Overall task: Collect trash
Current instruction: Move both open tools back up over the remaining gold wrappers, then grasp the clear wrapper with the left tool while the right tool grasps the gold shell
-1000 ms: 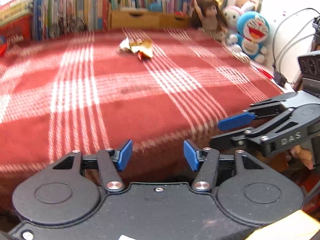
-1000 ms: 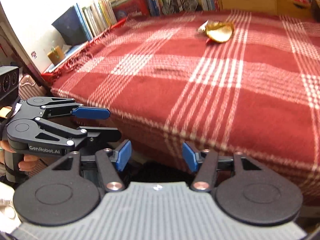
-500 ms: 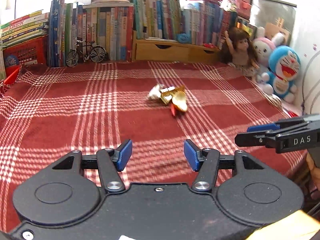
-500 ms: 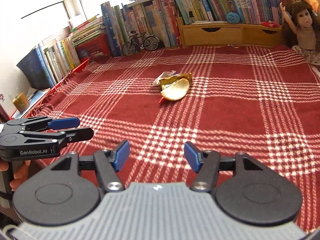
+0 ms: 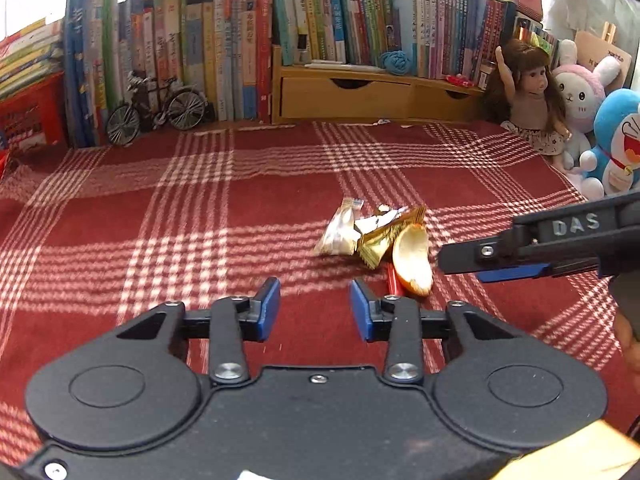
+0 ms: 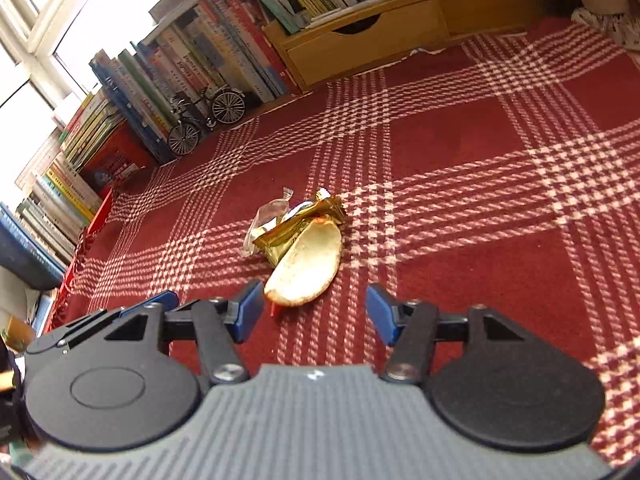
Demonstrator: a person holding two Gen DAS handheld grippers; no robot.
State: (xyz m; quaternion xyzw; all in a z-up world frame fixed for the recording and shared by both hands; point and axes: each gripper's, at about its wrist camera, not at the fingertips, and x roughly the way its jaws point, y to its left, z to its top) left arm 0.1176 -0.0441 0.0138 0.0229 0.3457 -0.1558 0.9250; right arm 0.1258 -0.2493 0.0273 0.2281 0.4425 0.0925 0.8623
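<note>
A small trash pile lies on the red plaid cloth (image 5: 160,240): an orange peel (image 5: 412,258), a gold wrapper (image 5: 384,236), a pale clear wrapper (image 5: 340,228) and a red scrap (image 5: 394,280). My left gripper (image 5: 314,306) hovers just short of the pile and to its left; its jaws are closing with nothing between them. In the right wrist view, the peel (image 6: 306,268) and gold wrapper (image 6: 296,228) sit just ahead of my right gripper (image 6: 314,310). That gripper is open with nothing between its jaws, which are narrowing slightly. From the left wrist view, the right gripper (image 5: 460,258) comes in from the side, close to the peel.
Rows of books (image 5: 224,52) line the back, with a model bicycle (image 5: 156,108) and a wooden drawer box (image 5: 348,96) in front. A doll (image 5: 528,92) and plush toys (image 5: 612,148) stand at the right. More books (image 6: 60,184) and a red crate edge the left side.
Both grippers have come in from the table's front edge over the cloth, up to the trash pile. The left jaws have narrowed. The right wrist view has rolled.
</note>
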